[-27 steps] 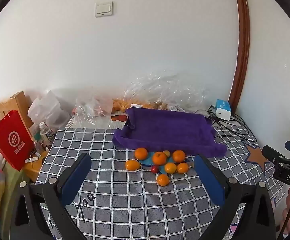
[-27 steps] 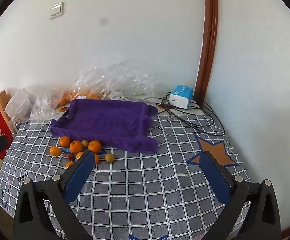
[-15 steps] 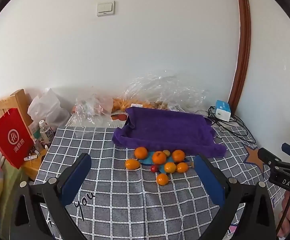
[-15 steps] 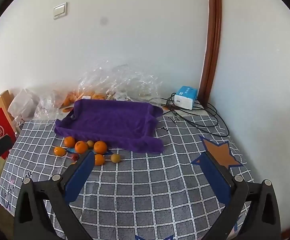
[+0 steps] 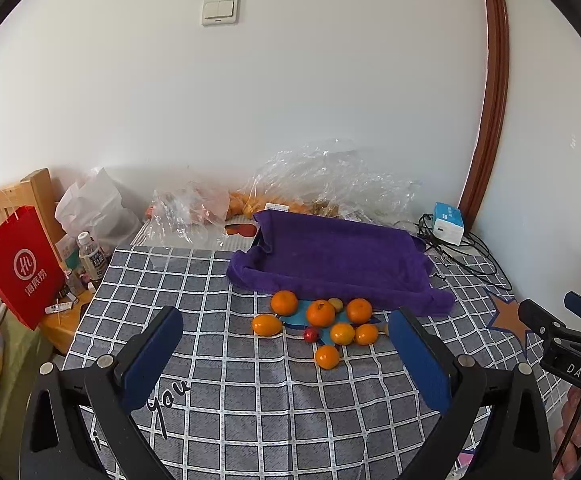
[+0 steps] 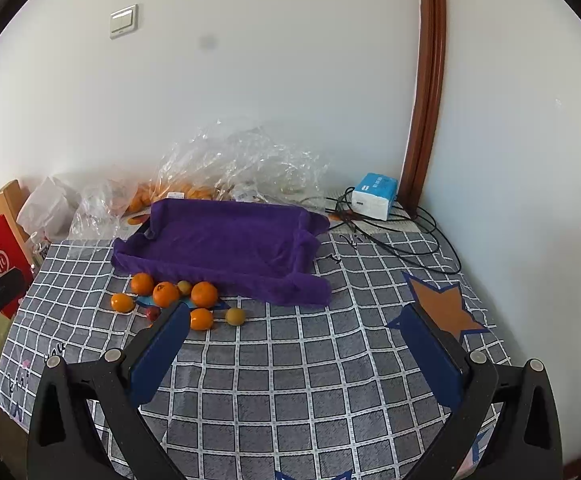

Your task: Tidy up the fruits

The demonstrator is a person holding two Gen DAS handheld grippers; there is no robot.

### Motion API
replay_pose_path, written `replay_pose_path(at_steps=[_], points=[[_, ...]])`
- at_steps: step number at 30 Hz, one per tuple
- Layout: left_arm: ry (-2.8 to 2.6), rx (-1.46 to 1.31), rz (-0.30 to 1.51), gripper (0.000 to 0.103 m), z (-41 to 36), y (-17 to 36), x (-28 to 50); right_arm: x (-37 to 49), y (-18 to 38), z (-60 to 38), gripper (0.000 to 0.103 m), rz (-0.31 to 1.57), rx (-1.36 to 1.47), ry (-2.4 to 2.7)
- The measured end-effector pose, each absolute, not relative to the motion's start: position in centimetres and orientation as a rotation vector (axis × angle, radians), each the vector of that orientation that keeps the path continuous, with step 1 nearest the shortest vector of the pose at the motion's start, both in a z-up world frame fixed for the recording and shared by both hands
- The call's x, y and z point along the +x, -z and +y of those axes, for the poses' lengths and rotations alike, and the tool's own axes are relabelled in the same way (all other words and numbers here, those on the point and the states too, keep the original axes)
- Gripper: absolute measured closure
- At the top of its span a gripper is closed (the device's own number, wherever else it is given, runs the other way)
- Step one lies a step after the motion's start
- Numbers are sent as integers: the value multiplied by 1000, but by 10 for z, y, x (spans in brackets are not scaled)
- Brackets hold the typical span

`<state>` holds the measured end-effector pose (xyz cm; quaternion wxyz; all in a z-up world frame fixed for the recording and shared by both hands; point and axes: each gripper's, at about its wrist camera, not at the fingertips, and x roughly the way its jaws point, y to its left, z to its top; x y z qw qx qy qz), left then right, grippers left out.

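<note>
Fruits [image 5: 322, 326] lie beyond left tongs [image 5: 286, 342] and right tongs [image 6: 296, 330], both spread wide, holding nothing

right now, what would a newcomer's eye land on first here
A cluster of small orange citrus fruits lies loose on the grey checked tablecloth, right in front of an empty tray draped in purple towel. Behind it, crumpled clear plastic bags sit against the white wall, and a bright red paper bag stands at far left.
</note>
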<state>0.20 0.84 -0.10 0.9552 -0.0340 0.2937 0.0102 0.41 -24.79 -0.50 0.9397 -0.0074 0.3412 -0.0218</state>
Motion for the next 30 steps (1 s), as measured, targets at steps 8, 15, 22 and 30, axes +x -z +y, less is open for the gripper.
replay_pose_path(at_steps=[8,15,22,30], points=[[-21,-77,592,0,11,2,1,4,5,-248,0,693,-5,47],[-27,-69,596,0,11,2,0,2,5,-247,0,691,-1,39],[-27,-58,585,0,10,0,-3,-1,2,-247,0,683,-1,35],[-30,-56,579,0,10,-2,-7,-1,1,-246,0,677,4,33]])
